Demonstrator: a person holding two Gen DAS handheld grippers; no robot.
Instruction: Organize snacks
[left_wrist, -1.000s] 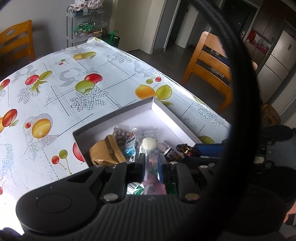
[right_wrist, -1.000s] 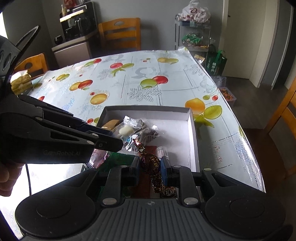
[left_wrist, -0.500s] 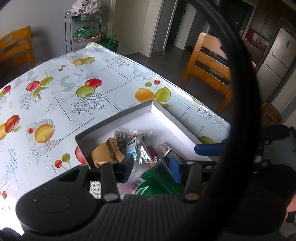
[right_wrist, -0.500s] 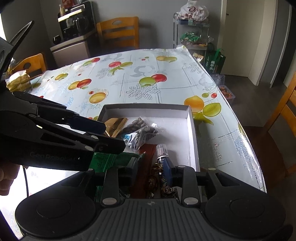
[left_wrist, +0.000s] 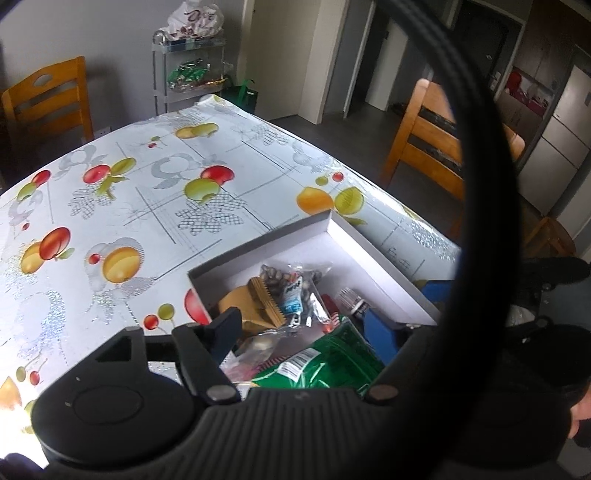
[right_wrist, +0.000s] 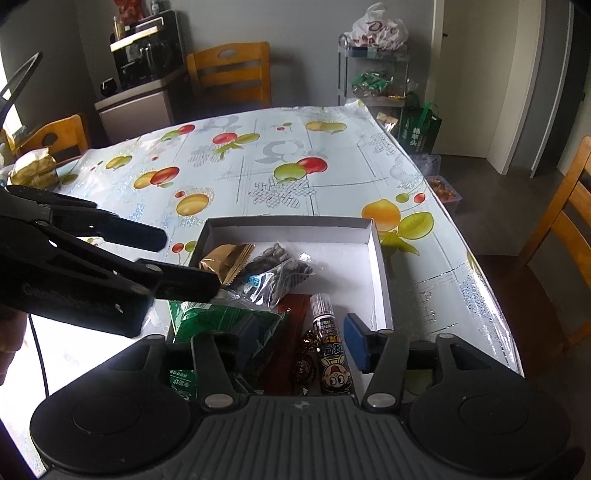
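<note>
A shallow white box (left_wrist: 258, 245) (right_wrist: 380, 258) lies on the fruit-print tablecloth with several snacks in it. They include a gold packet (left_wrist: 255, 306) (right_wrist: 225, 260), a clear bag of dark nuts (left_wrist: 291, 282) (right_wrist: 277, 266) and a green bag (left_wrist: 325, 365) (right_wrist: 221, 317). My left gripper (left_wrist: 303, 332) (right_wrist: 181, 260) hangs over the box's near left part, its jaws opening. A clear sweet packet (left_wrist: 258, 343) lies loose under it. My right gripper (right_wrist: 301, 338) is also opening. A small printed tube (right_wrist: 327, 350) and a brown wrapped candy (right_wrist: 304, 356) lie loose between its pads.
Wooden chairs (left_wrist: 424, 147) (right_wrist: 561, 229) stand by the table's right edge, another (right_wrist: 229, 74) at the far end. A wire shelf trolley (right_wrist: 373, 74) holds snack bags. A gold bag (right_wrist: 33, 170) sits at the table's far left. A black cable (left_wrist: 480, 184) loops across the left wrist view.
Both grippers went from shut to open. The left let go of the clear sweet packet and the right let go of the brown wrapped candy; both now lie in the box.
</note>
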